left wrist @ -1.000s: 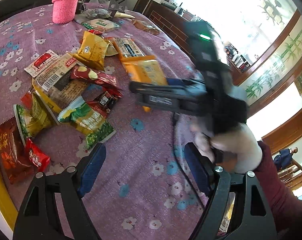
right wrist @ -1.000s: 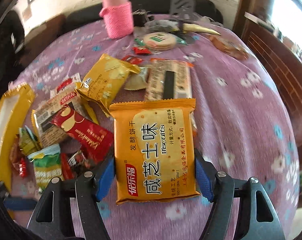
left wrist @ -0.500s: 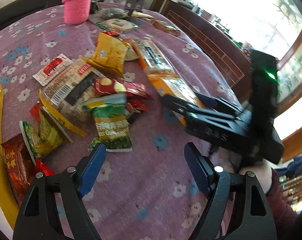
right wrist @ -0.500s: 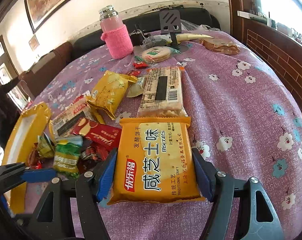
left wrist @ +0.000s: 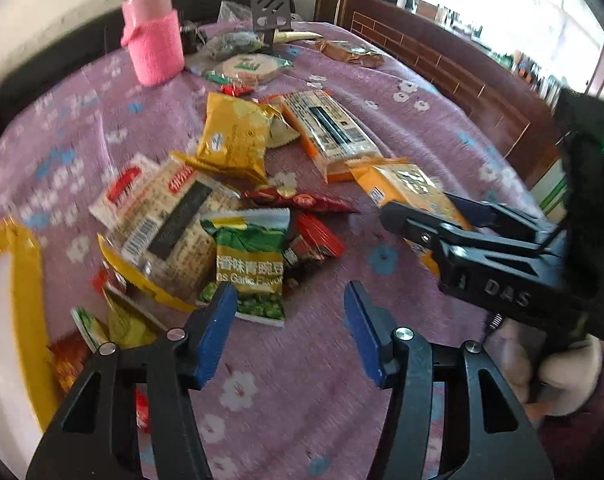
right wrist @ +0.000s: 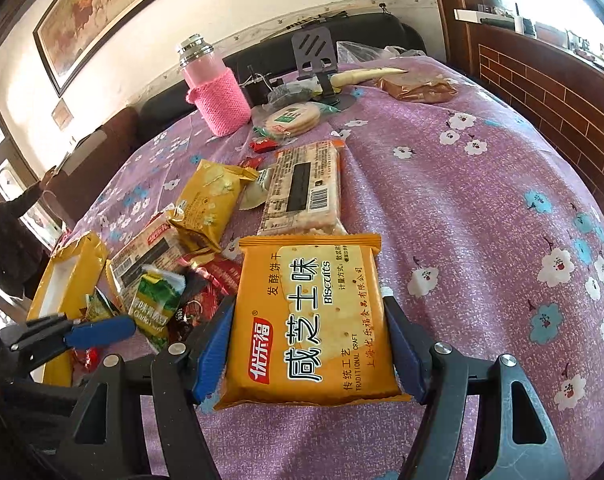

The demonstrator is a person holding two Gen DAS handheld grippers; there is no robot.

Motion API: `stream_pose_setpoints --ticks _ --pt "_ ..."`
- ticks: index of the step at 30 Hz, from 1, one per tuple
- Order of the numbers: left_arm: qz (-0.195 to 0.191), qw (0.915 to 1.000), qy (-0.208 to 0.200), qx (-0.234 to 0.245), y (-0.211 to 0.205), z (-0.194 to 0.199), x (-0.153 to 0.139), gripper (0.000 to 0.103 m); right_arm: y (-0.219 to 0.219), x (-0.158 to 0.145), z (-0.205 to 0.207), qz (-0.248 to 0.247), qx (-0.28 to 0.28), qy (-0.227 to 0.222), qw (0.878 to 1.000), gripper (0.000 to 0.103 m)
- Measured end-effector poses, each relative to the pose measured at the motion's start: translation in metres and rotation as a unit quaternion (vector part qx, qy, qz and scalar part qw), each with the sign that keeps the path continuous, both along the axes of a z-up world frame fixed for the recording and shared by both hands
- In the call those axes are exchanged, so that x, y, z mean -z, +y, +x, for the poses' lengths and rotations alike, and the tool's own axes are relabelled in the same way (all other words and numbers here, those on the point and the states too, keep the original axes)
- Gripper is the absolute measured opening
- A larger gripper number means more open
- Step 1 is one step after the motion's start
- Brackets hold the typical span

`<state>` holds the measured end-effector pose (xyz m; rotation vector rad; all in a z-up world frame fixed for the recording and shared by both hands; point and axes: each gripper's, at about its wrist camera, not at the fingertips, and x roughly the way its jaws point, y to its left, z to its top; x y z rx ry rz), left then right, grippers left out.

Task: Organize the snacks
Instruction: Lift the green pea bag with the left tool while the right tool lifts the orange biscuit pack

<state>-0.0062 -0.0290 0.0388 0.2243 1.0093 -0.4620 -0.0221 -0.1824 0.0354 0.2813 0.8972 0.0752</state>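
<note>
My right gripper (right wrist: 308, 344) is shut on an orange biscuit pack (right wrist: 312, 316) and holds it above the purple flowered tablecloth (right wrist: 482, 220); gripper and pack also show in the left wrist view (left wrist: 410, 192). My left gripper (left wrist: 289, 328) is open and empty, just in front of a green garlic-pea packet (left wrist: 251, 260). A heap of snacks lies beyond: a yellow bag (left wrist: 233, 136), a long cracker pack (left wrist: 326, 132), a clear cracker pack (left wrist: 169, 216), a red packet (left wrist: 302, 200).
A yellow tray (left wrist: 13, 320) with small packets lies at the left edge. A pink-sleeved bottle (right wrist: 215, 88), a round cracker pack (right wrist: 291, 118), a phone stand (right wrist: 316, 56) and a brown bag (right wrist: 418, 88) stand at the far side. A person (right wrist: 1, 240) is at far left.
My left gripper has moved forward toward the green packet and turned toward the table's far side. My right gripper has lifted and tilted up, still holding the biscuit pack.
</note>
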Motion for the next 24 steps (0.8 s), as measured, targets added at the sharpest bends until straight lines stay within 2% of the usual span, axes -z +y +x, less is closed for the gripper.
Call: stream_pose_setpoints --ticks 7,10,12,15,18,20,21,22,23,24 --pt "0.034 0.9987 -0.037 0.009 -0.004 -0.002 -0.009 0.055 -0.003 0.001 -0.001 0.008 0.005 0.003 1.000 0.072" --pt "0.055 0.9980 -0.028 0.014 -0.010 0.008 0.001 0.055 -0.003 0.002 -0.001 0.012 0.005 0.005 1.000 0.072" --pt "0.075 0.9962 -0.040 0.022 -0.015 0.012 0.008 0.055 -0.003 0.002 -0.001 0.015 0.005 0.006 1.000 0.072" --pt "0.076 0.9960 -0.038 0.027 -0.017 0.016 0.010 0.056 -0.003 0.001 -0.002 0.019 0.005 0.004 1.000 0.072" --pt "0.079 0.9960 -0.038 0.020 -0.017 0.023 0.016 0.065 -0.003 0.002 -0.002 0.021 0.005 0.006 1.000 0.072" --pt "0.073 0.9963 -0.042 0.021 -0.016 0.024 0.017 0.064 -0.003 0.002 -0.001 0.022 0.004 0.007 1.000 0.072" --pt "0.072 0.9963 -0.041 0.022 -0.017 0.024 0.017 0.064 -0.003 0.003 -0.001 0.023 0.003 0.008 1.000 0.072" --pt "0.069 0.9966 -0.041 0.021 -0.016 0.024 0.016 0.048 -0.002 0.003 -0.001 0.023 0.002 0.008 1.000 0.072" --pt "0.060 0.9973 -0.036 0.025 -0.016 0.024 0.016 0.037 -0.002 0.003 -0.001 0.022 0.001 0.009 1.000 0.072" --pt "0.058 0.9974 -0.035 0.024 -0.016 0.024 0.016 0.038 -0.001 0.004 0.000 0.022 0.000 0.010 1.000 0.072"
